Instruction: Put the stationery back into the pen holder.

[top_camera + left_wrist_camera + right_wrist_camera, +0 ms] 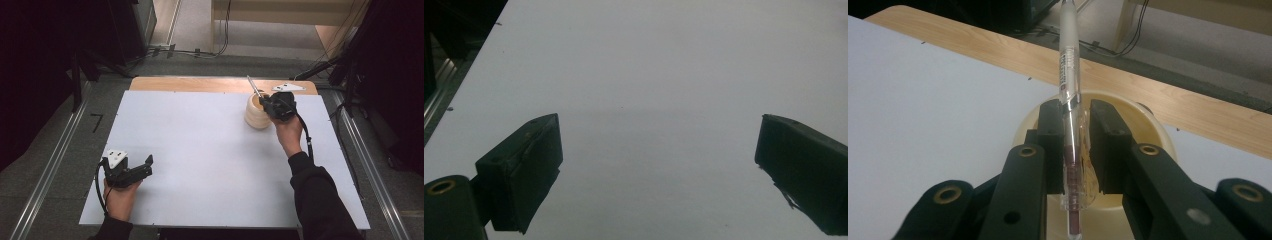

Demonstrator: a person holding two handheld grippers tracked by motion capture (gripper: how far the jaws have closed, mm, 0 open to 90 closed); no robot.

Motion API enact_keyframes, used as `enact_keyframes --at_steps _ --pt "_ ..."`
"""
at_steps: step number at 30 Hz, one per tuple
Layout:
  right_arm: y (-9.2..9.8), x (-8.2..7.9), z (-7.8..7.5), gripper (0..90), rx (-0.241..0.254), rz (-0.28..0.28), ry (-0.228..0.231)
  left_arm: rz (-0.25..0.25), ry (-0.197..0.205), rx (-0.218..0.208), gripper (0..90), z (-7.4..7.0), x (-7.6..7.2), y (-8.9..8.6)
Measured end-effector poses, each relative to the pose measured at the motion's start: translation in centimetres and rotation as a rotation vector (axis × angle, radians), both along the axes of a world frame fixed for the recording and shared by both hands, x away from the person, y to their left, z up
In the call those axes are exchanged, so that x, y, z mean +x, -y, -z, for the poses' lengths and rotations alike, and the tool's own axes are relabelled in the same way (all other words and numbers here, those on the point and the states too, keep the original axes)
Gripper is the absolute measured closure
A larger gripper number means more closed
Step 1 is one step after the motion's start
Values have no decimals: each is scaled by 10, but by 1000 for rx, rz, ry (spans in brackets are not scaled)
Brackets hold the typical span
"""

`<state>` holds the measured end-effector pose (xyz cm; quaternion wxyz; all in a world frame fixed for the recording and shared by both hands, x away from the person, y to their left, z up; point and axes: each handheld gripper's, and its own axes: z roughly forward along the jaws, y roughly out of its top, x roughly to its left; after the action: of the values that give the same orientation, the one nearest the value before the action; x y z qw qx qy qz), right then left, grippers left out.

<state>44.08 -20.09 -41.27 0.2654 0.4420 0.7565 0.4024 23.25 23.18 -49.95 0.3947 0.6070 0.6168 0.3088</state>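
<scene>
Cream cup: a pale, ribbed, round cup stood near the far edge of the white table, right of centre in the high view. In the right gripper view its open rim curved behind and on both sides of the black jaws.

Cup contents: the pen's lower end hung over the cup's opening; whether it touched the bottom could not be told. What else lay inside could not be made out.

Pen: a clear-barrelled pen with a white upper part and a dark red core stood nearly upright, its top leaning away toward the wooden strip at the table's far edge.

Right gripper: the right gripper sat just beside the cup, over its rim, with both jaws pressed against the pen's clear barrel, clamping it.

Right hand: the right hand held that gripper from the near side, a dark sleeve behind it.

Left gripper: the left gripper rested near the table's front left corner, well apart from the cup. Its jaws stood wide apart over bare white tabletop, with nothing between them.

Left hand: the left hand held that gripper from below.
</scene>
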Motion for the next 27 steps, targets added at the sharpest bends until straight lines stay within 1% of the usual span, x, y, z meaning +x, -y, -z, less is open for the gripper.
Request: enact_keyframes --at_steps 5,13,14,20,27 --pt "0 7 0 750 -5 15 -9 -1 -1 -1 58 0 0 0" --pt "2 17 5 750 -24 31 -28 0 -3 -4 58 0 0 -1" --pt "2 18 5 750 -23 34 -36 -1 -2 -4 58 0 0 -1" --pt "0 22 8 750 -33 36 -41 -1 -4 -3 58 0 0 -1" --pt "-2 25 9 750 -38 35 -47 0 -3 -4 58 0 0 -1"
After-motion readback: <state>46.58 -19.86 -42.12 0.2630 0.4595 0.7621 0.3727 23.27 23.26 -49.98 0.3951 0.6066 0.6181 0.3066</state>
